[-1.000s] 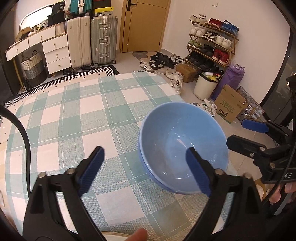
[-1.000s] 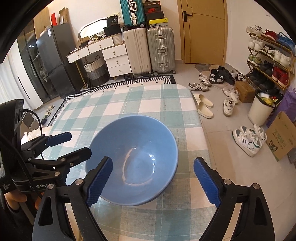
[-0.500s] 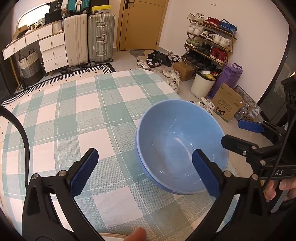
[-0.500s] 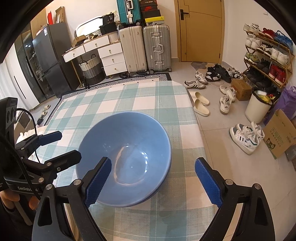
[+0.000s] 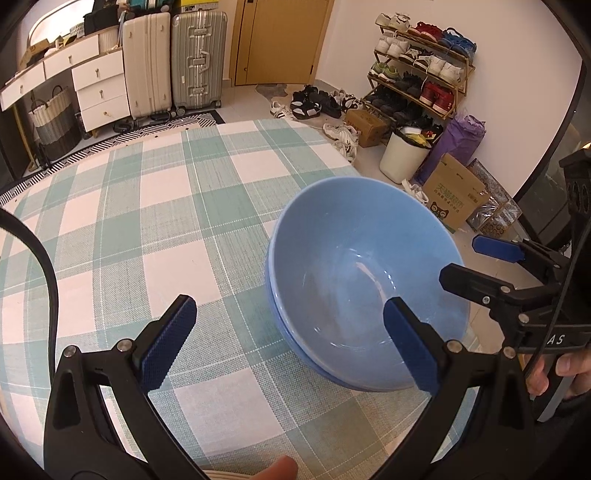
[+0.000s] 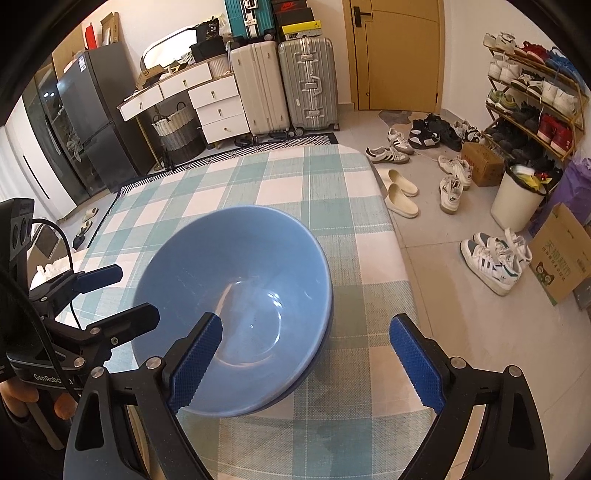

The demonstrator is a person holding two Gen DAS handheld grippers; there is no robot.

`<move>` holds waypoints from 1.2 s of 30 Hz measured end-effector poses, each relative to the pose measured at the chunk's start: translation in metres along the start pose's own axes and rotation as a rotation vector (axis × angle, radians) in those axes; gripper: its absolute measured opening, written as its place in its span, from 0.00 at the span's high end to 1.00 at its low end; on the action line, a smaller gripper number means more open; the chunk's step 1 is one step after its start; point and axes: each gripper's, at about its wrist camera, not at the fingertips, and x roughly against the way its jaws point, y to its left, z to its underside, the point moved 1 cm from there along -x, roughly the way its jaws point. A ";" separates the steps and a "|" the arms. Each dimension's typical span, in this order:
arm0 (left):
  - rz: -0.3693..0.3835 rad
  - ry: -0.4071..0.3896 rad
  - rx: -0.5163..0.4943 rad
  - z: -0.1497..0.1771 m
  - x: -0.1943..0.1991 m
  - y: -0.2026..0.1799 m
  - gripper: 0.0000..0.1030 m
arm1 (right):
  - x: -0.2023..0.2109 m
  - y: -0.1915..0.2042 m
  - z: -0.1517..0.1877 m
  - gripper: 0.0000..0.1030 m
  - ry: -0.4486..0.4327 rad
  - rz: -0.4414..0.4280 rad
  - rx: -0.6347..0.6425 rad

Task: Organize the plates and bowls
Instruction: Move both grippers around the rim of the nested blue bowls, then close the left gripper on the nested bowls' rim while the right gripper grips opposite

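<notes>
White "GenRobo" lettering partly hidden on the black left gripper [image 6: 107, 295] body, white letters "AS" on the black right gripper [image 5: 480, 262] body, "30" on a dark box [image 6: 211, 28] atop the white drawer unit

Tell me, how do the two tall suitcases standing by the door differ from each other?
The cream suitcase is pale and smooth-ribbed with no obvious metal trim; the silver suitcase is grey with shiny metal edges and latches. The cream one stands nearer the white drawers, the silver one nearer the door. Both are upright, hard-shelled, similar in height, and have bags or boxes stacked on top.
</notes>
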 end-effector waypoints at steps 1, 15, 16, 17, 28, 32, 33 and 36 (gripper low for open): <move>0.001 0.004 0.000 0.000 -0.002 0.000 0.03 | -0.002 -0.001 0.000 0.09 0.004 -0.004 -0.004; 0.005 0.068 -0.003 0.004 -0.037 -0.001 0.10 | -0.024 -0.005 0.005 0.09 0.047 -0.044 -0.026; 0.006 0.071 0.000 0.004 -0.039 -0.001 0.11 | -0.025 -0.005 0.005 0.09 0.048 -0.045 -0.026; 0.008 0.074 0.002 0.004 -0.040 -0.001 0.14 | -0.027 -0.005 0.005 0.09 0.049 -0.045 -0.024; 0.018 0.107 0.033 0.003 -0.060 0.004 0.46 | -0.042 0.000 0.004 0.16 0.074 -0.057 0.000; 0.022 0.118 0.030 0.003 -0.065 0.004 0.60 | -0.048 -0.002 0.005 0.26 0.092 -0.062 -0.007; 0.024 0.117 0.028 0.003 -0.066 0.003 0.62 | -0.051 -0.003 0.005 0.29 0.099 -0.062 -0.009; 0.034 0.121 0.023 0.003 -0.067 0.002 0.67 | -0.057 -0.003 0.006 0.36 0.117 -0.070 -0.014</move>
